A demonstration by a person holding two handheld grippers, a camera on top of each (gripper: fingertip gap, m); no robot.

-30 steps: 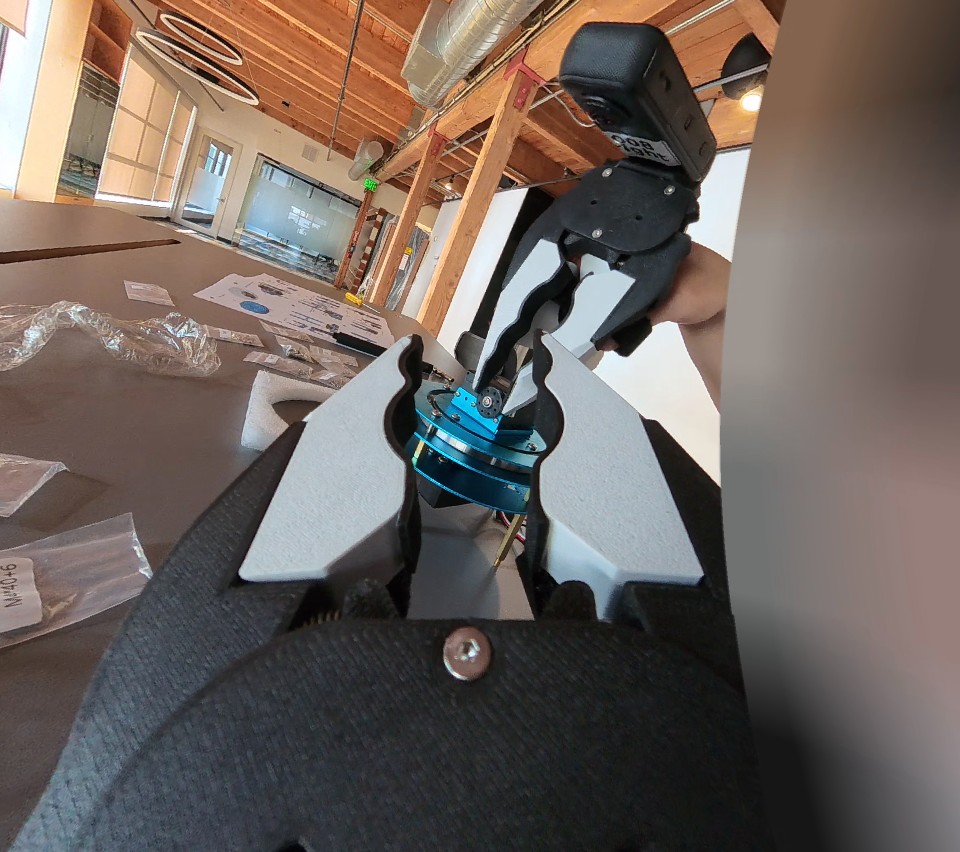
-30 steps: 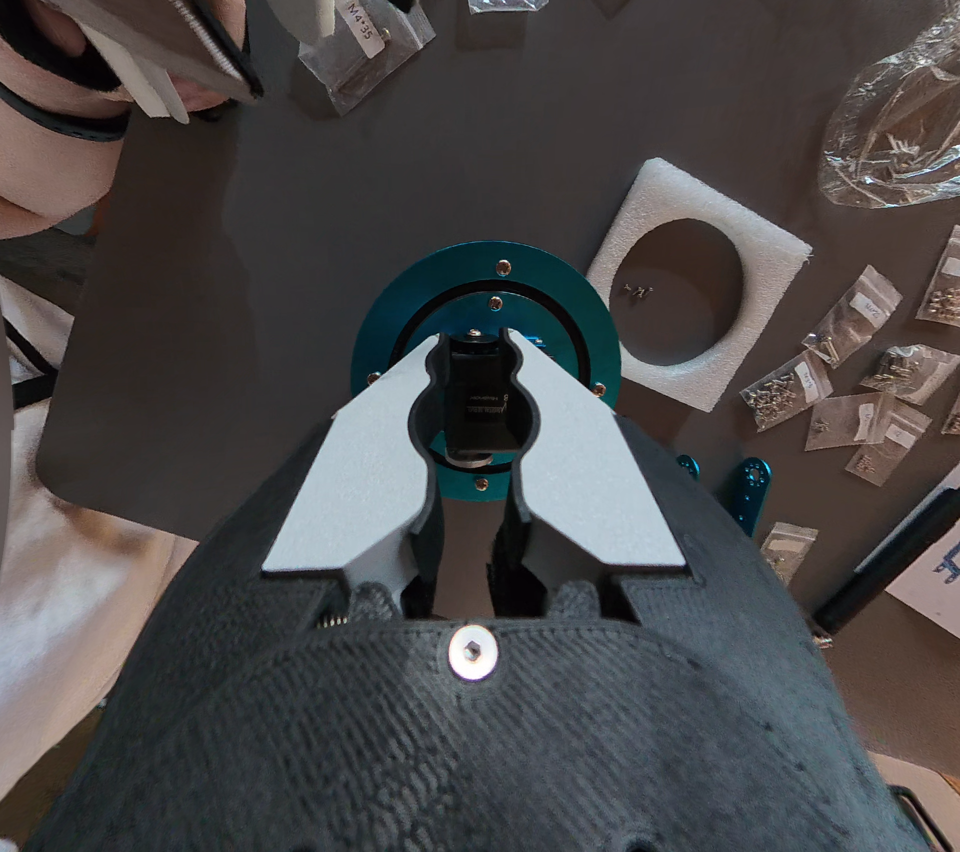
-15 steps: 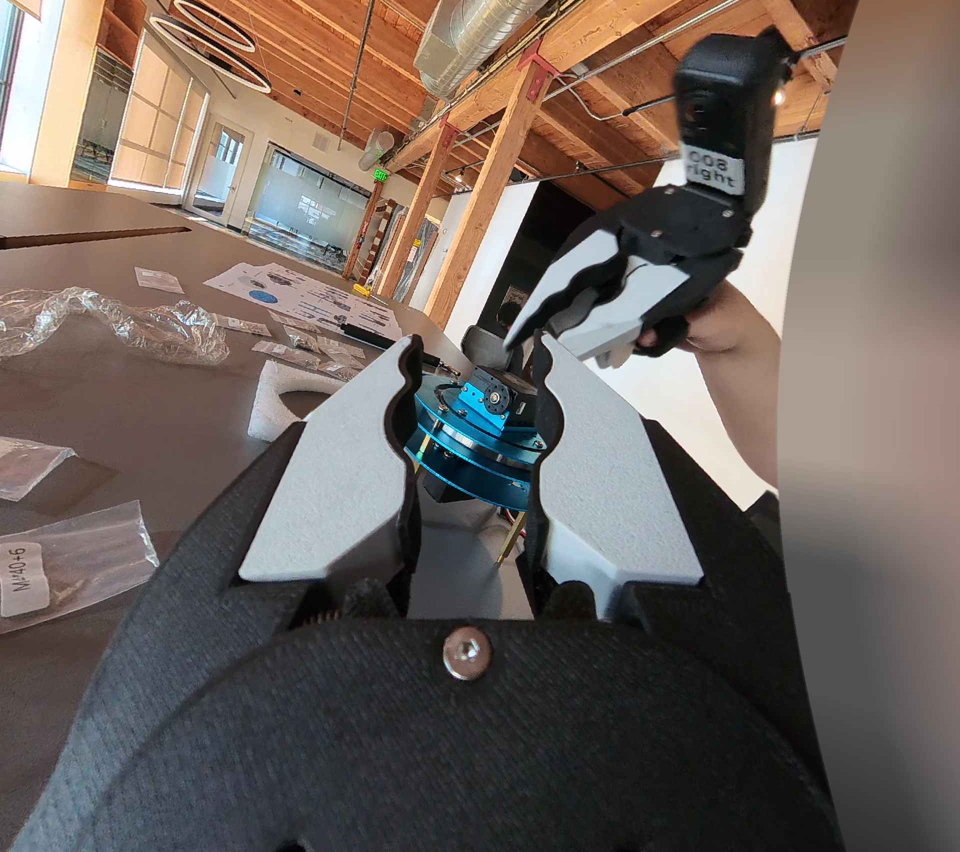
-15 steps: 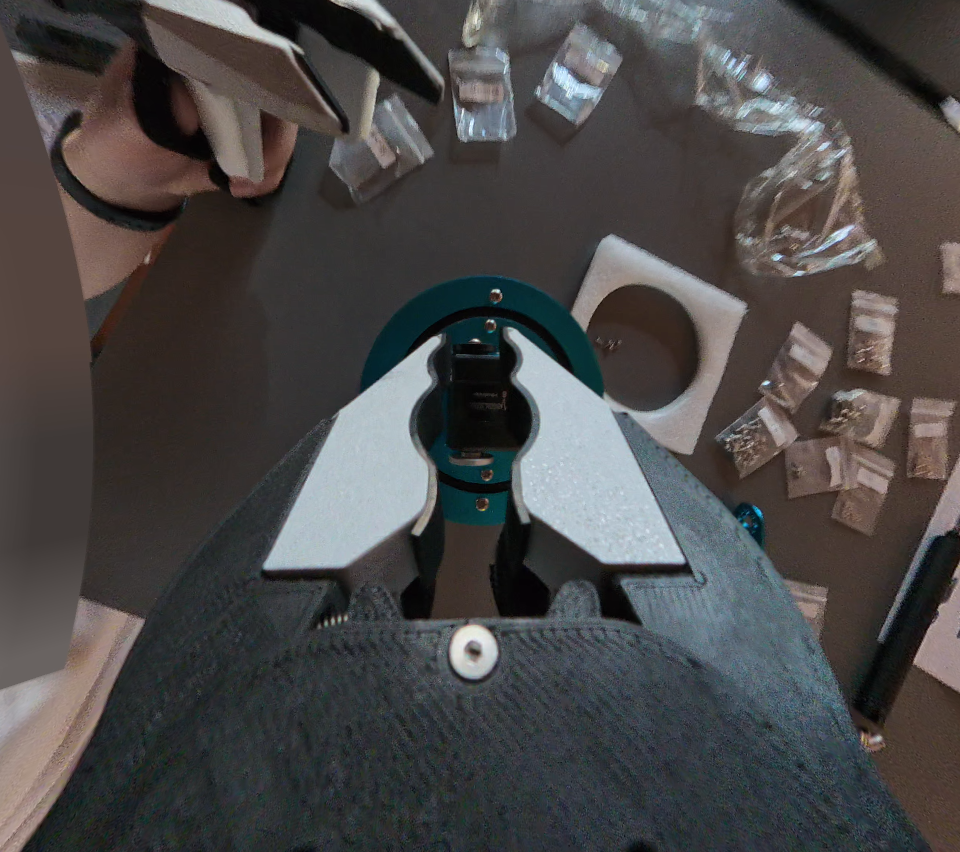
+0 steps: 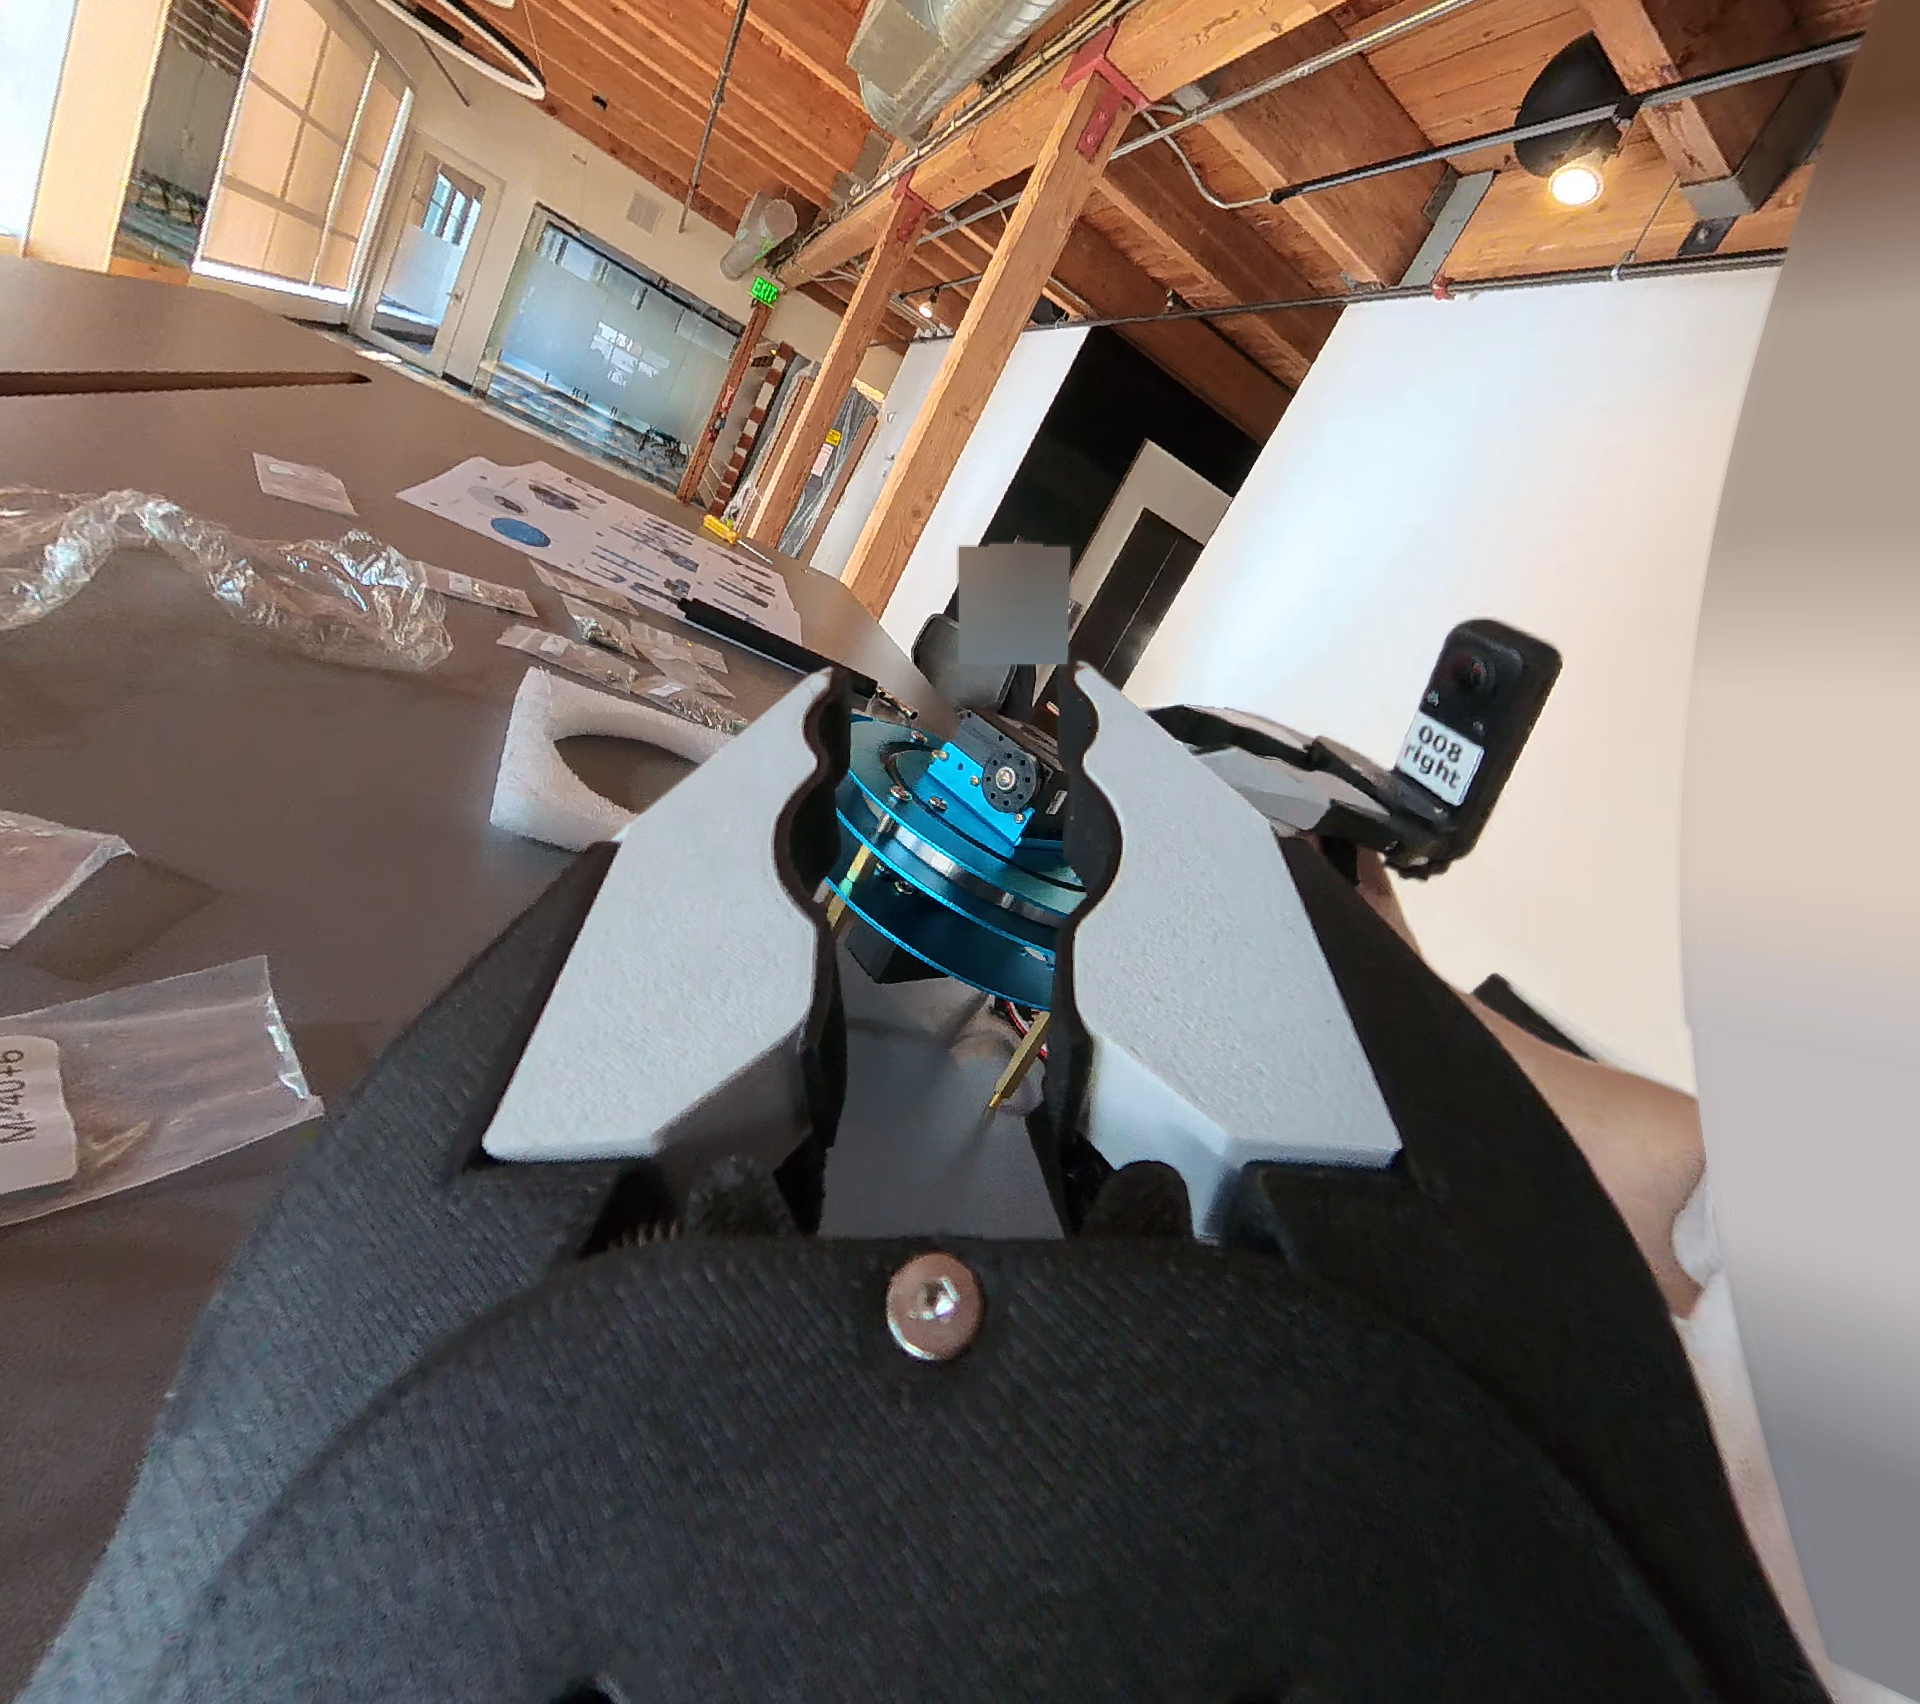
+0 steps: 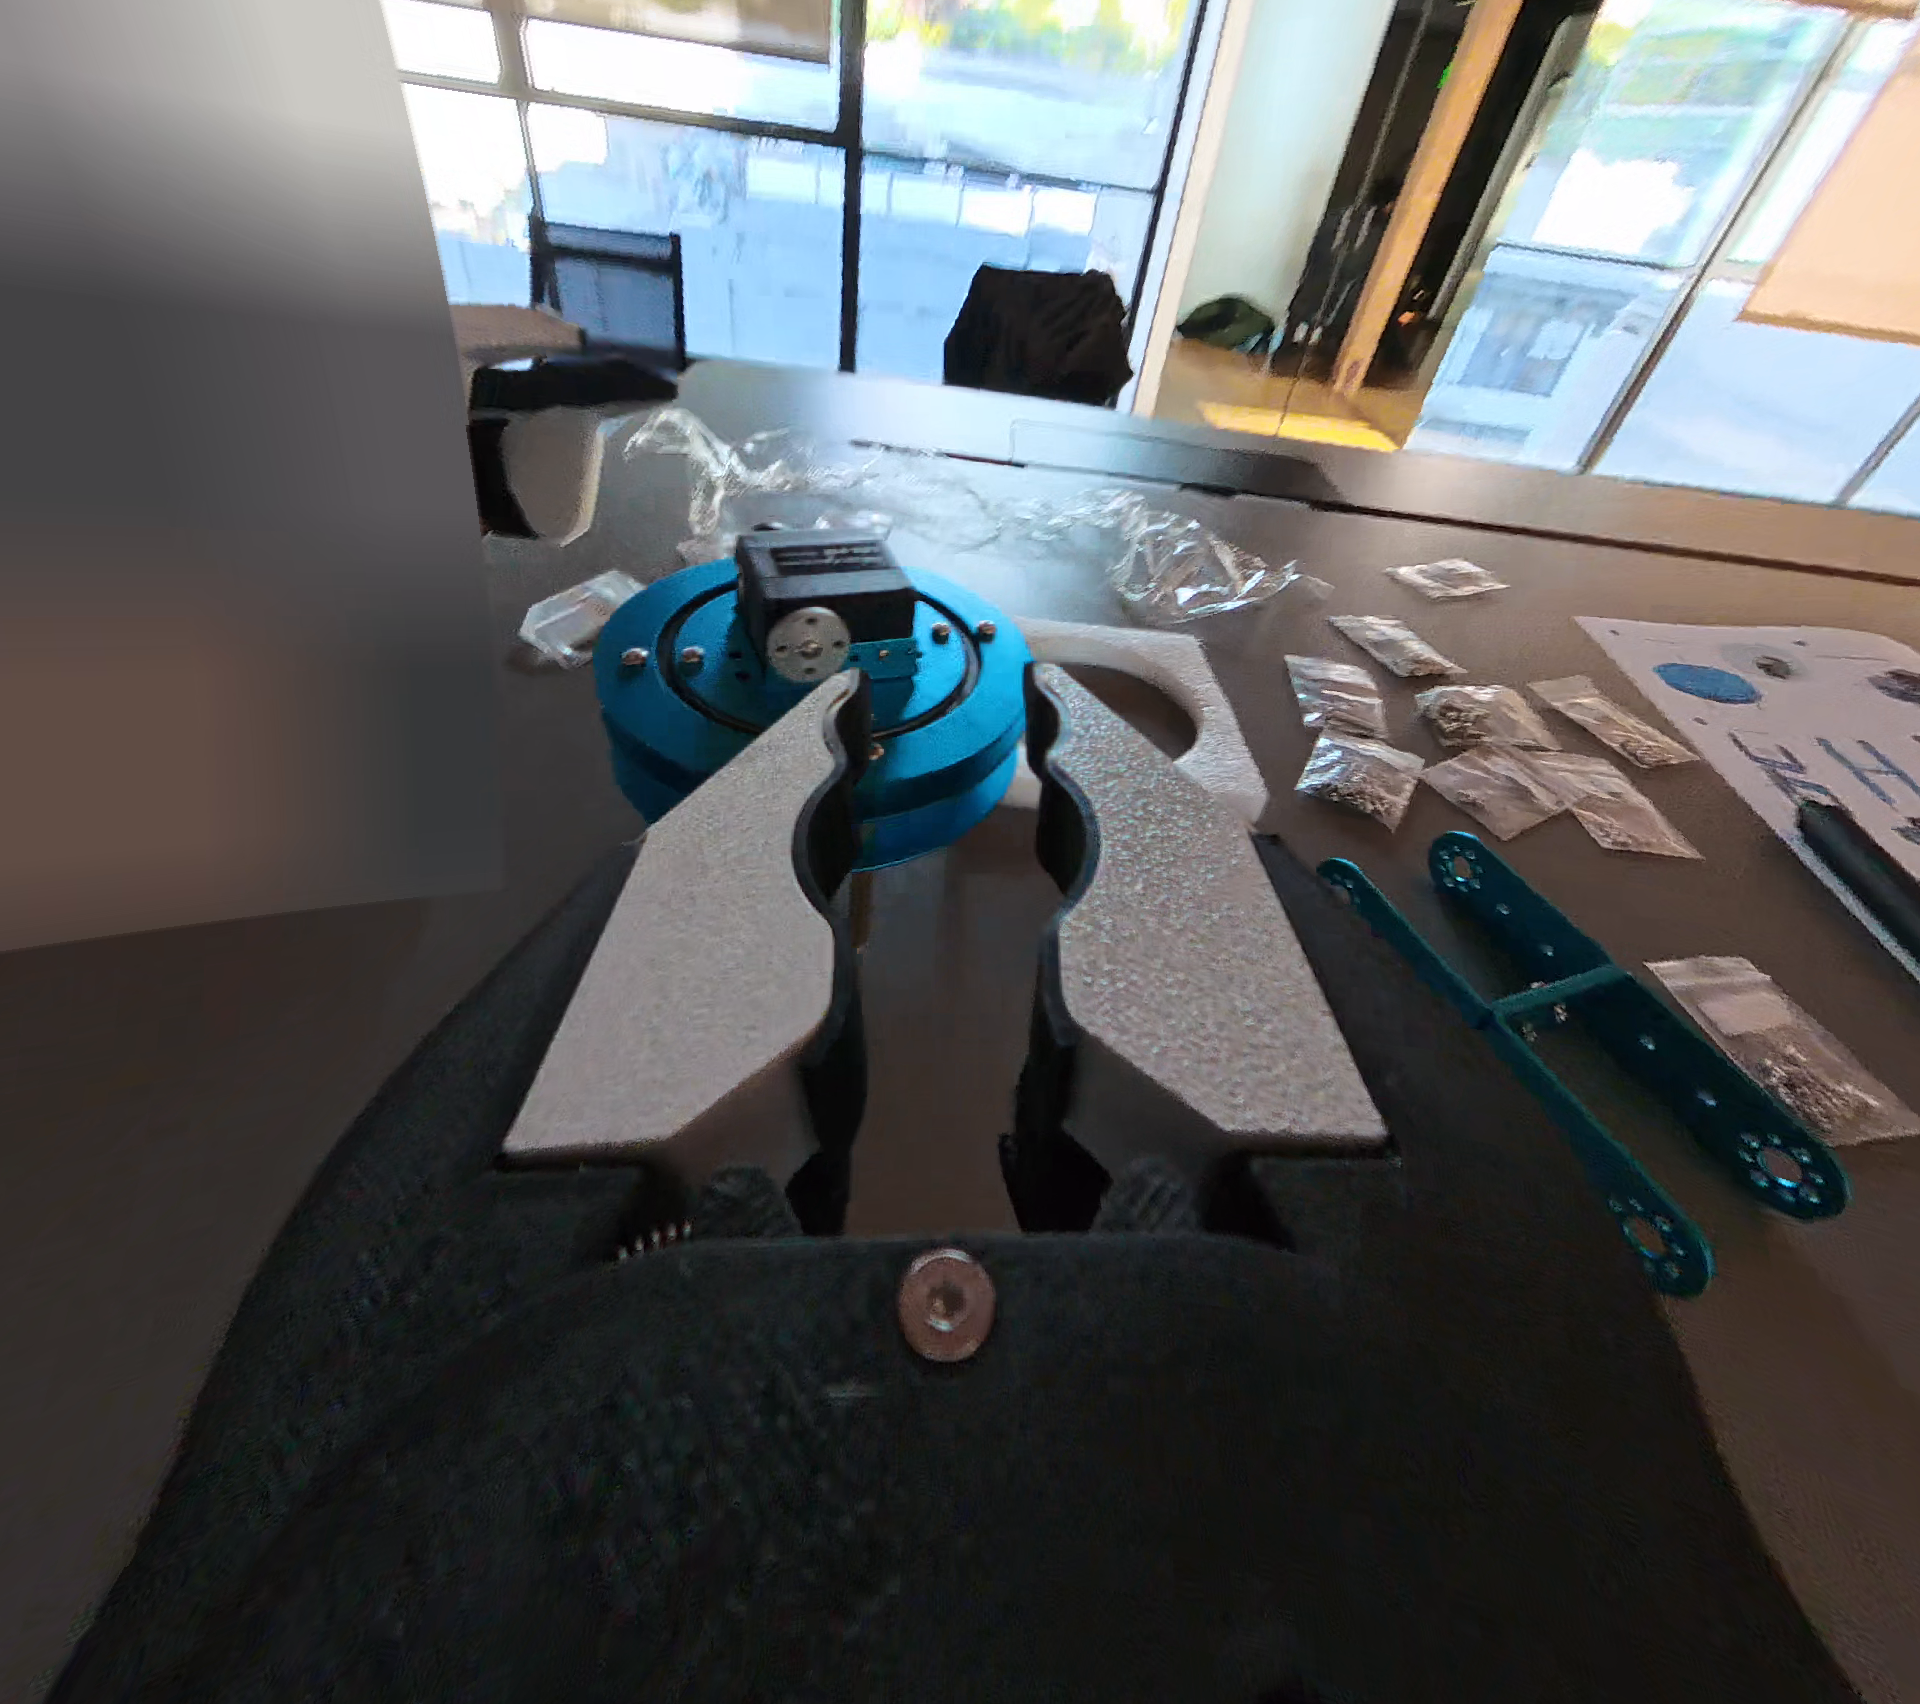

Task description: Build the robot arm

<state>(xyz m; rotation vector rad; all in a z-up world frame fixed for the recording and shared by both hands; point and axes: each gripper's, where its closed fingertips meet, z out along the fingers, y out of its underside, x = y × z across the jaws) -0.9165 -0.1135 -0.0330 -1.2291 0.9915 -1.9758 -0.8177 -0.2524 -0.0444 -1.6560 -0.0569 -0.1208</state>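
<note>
A round blue metal base (image 5: 935,896) stands on brass standoffs on the dark table (image 5: 312,771). A black servo (image 5: 1003,745) sits in a blue bracket on top of it. My left gripper (image 5: 951,683) is open and empty, a short way from the base, which shows through the gap between its fingers. My right gripper (image 6: 943,678) is open and empty, low and level, with its fingertips just short of the base (image 6: 665,646) and below the servo (image 6: 821,594). Its camera (image 5: 1475,740) shows to the right in the left wrist view.
A white foam square with a round hole (image 6: 1164,698) lies just right of the base. Several small bags of screws (image 6: 1455,740), a blue bracket arm (image 6: 1558,1031), a printed sheet (image 6: 1766,698), a black pen (image 6: 1860,865) and crumpled plastic wrap (image 6: 1174,563) lie farther right and behind. Left tips to right tips: about 20 cm.
My right gripper was pointing down over the servo with its fingers either side of it. It has swung up, away and down to table level beside the base. The left gripper has barely moved.
</note>
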